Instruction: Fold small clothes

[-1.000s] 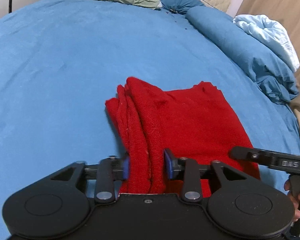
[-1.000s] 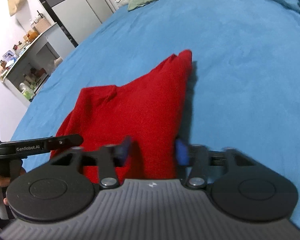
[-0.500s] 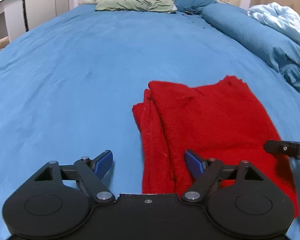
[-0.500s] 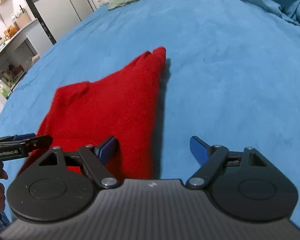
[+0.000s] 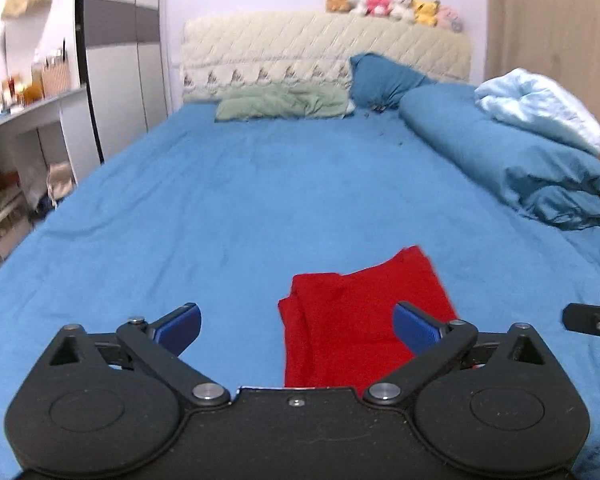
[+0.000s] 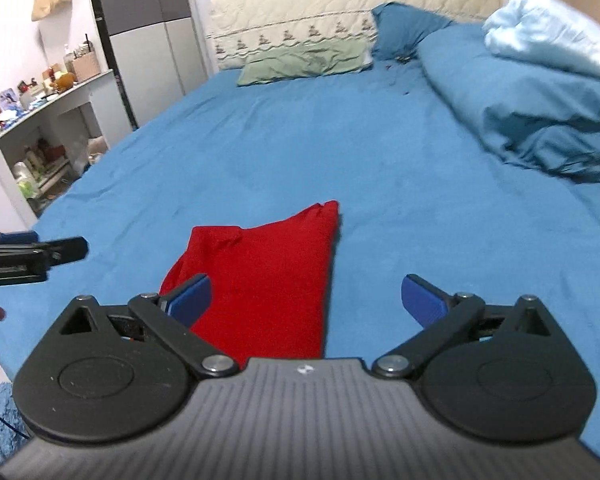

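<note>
A folded red garment [image 5: 356,320] lies flat on the blue bed sheet [image 5: 220,208], near the bed's front edge; it also shows in the right wrist view [image 6: 268,280]. My left gripper [image 5: 296,326] is open and empty, raised above and behind the garment's left part. My right gripper [image 6: 306,296] is open and empty, raised above the garment's right edge. Neither gripper touches the cloth. The right gripper's tip shows at the left view's right edge [image 5: 592,318], and the left gripper shows at the right view's left edge [image 6: 28,256].
A rolled blue duvet [image 5: 512,164] with a pale blue blanket [image 5: 540,108] lies along the bed's right side. A green pillow [image 5: 284,102] and a blue pillow [image 5: 384,78] lie by the headboard. A white desk with shelves [image 6: 40,132] stands to the left.
Both grippers let go of the red garment, opened wide, and pulled back and up from it. The garment now lies folded on the sheet.
</note>
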`<state>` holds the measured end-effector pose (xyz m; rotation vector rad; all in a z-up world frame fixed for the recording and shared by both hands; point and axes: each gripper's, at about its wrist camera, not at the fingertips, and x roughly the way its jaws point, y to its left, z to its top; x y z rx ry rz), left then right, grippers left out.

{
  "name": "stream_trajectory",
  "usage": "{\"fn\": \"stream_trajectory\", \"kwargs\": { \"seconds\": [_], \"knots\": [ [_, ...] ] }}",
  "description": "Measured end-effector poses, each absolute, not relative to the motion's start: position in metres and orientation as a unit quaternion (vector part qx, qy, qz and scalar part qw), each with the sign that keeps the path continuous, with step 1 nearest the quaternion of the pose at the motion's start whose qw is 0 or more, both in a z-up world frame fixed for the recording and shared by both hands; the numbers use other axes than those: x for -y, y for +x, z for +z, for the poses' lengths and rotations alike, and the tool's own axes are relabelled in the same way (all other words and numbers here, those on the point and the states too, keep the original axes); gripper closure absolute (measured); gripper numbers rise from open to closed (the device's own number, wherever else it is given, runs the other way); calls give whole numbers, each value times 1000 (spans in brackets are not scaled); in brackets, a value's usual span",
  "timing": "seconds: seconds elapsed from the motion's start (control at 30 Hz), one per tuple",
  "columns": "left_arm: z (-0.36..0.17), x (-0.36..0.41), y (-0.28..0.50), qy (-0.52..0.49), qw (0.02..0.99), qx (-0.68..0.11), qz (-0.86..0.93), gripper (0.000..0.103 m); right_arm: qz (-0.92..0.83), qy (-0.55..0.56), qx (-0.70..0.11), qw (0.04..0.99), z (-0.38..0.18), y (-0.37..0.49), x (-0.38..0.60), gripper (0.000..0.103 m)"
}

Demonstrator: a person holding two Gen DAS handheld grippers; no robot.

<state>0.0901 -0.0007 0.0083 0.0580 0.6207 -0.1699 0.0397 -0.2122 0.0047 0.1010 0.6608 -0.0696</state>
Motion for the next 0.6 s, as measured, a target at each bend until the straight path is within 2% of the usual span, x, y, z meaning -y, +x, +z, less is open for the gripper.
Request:
{"fn": "stream_trajectory", "kwargs": {
  "seconds": [0.3, 0.6],
  "knots": [
    [10, 4, 28, 19, 935, -344, -84, 0, -91, 50, -333, 937, 29, -32, 182, 0],
    [-12, -7, -14, 46, 929, -363, -63, 0, -139, 2, -396, 908, -3, -71, 164, 0]
  ]
}}
